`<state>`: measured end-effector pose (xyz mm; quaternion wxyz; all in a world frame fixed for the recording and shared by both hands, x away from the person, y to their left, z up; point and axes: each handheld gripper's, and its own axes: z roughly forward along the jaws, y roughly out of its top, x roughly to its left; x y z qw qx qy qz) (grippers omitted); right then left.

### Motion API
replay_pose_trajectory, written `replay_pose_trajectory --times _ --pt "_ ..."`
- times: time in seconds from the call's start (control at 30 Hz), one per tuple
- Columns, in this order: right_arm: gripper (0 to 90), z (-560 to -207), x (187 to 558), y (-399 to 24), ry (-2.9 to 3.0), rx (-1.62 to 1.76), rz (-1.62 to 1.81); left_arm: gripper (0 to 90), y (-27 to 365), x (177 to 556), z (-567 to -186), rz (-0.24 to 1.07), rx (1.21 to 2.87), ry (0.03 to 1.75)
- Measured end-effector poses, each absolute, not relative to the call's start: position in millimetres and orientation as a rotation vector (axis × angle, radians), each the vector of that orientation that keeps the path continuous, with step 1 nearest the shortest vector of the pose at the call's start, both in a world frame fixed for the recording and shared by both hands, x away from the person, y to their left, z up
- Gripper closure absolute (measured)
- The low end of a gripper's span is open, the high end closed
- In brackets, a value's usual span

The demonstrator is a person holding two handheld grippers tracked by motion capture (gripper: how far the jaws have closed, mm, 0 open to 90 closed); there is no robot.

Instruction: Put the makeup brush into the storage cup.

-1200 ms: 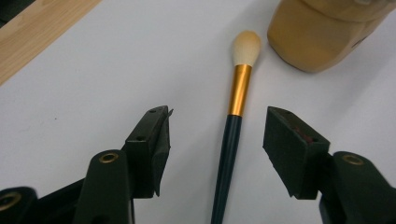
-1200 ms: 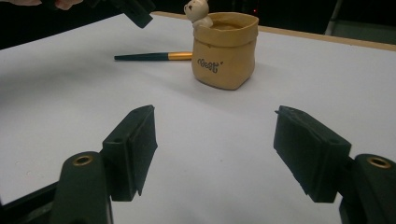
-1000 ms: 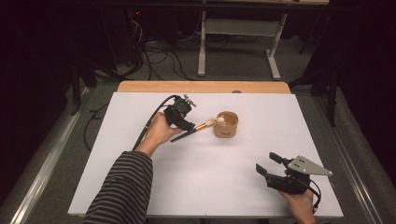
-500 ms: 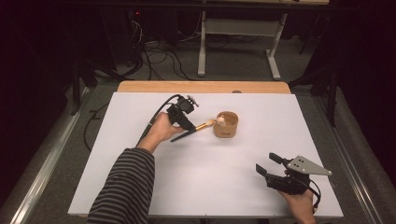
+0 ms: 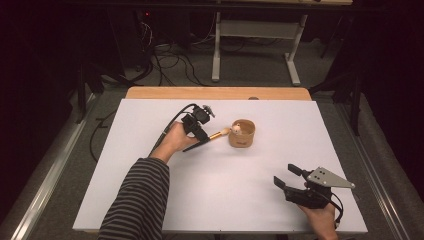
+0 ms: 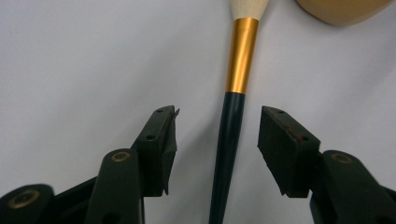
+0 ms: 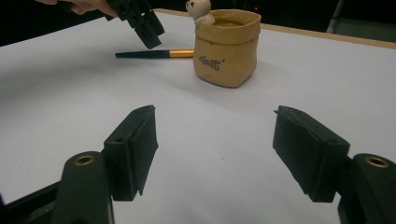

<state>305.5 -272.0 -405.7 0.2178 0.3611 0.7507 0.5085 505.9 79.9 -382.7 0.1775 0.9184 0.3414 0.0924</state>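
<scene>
The brush (image 6: 239, 88) lies on the table (image 5: 150, 175) beside the pot (image 5: 242, 134) — the left gripper (image 6: 217, 140) straddles its handle, jaws just narrowing, not yet touching. Right gripper (image 7: 215, 154) idles open.

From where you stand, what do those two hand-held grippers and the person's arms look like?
Both are black. The left hand-held gripper trails a black cable. The right hand-held gripper carries a grey three-cornered plate with small holes. Up close, the jaws end in blocky black pads with brass-coloured rivets. The left arm wears a dark-and-light striped sleeve.
</scene>
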Motion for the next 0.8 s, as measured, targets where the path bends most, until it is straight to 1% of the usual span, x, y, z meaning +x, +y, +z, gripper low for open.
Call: replay_pose_trajectory --times 0.63,0.8 --pt "32.2 -405.8 305.5 -272.0 2.081 0.995 1.408 58.1 76.9 509.5 -395.1 0.223 2.646 0.951" --pt "32.2 -405.8 305.3 -271.7 2.082 0.997 1.408 63.0 76.7 510.3 -397.6 0.214 2.657 0.947"
